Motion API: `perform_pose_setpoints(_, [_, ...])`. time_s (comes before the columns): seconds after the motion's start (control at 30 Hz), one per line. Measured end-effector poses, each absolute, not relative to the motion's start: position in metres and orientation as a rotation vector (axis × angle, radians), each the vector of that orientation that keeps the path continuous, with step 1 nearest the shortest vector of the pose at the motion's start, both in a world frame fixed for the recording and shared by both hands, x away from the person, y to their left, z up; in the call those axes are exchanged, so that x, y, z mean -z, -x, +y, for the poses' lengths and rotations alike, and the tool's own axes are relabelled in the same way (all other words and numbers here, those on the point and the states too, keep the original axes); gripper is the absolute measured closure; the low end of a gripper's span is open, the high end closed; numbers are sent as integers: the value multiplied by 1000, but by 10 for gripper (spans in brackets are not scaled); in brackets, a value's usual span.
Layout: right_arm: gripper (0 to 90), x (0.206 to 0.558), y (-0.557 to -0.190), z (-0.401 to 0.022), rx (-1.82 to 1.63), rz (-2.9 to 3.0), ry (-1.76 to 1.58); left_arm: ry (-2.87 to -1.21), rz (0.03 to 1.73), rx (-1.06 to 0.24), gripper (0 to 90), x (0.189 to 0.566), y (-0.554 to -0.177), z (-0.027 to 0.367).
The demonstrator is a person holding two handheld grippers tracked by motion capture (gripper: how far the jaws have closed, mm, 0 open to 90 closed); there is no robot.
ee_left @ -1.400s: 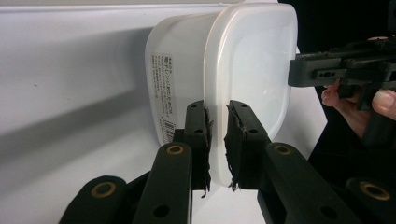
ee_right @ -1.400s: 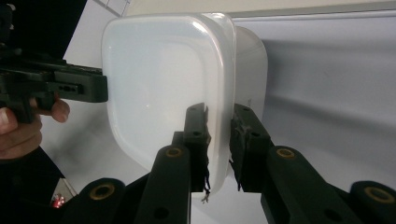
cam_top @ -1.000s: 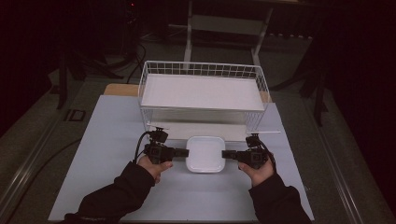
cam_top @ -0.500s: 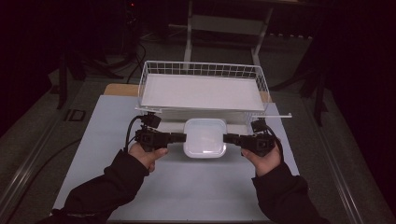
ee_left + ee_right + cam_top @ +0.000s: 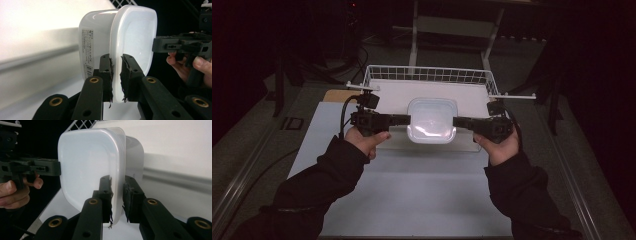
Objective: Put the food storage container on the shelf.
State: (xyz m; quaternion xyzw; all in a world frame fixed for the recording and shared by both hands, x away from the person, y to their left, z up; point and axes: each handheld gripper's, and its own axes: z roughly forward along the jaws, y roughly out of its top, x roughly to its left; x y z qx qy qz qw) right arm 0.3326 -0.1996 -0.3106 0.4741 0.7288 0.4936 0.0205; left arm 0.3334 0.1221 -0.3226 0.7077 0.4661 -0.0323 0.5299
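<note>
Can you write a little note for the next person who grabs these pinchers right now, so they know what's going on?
Left gripper: shut on the rim at the left edge of the white box.
Right gripper: shut on the rim at its right edge.
Where things are: the lidded box hangs level in the air between the two grippers, in front of the white wire basket. The white table lies below.
Done: box gripped from both sides and off the table.
Left: likely carry it over the basket's front rim, set it down inside, then open both grippers.

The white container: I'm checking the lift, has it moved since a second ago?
Yes. The white container has risen and shifted toward the wire basket, now overlapping its front edge.
</note>
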Motion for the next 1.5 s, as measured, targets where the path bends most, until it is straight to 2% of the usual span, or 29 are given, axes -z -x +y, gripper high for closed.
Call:
perform_pose_setpoints(0.77, [778, 271, -389, -193, -1500, 2195, -1513, -1668, 1156, 33, 784, 287, -392, 118])
perform_pose_setpoints(1.17, [776, 277, -418, -190, -1461, 2196, -1593, -1638, 1225, 123, 782, 302, -420, 120])
perform_pose_setpoints(1.5, [771, 285, -435, -191, -1462, 2209, -1658, -1638, 1255, 115, 777, 304, -431, 119])
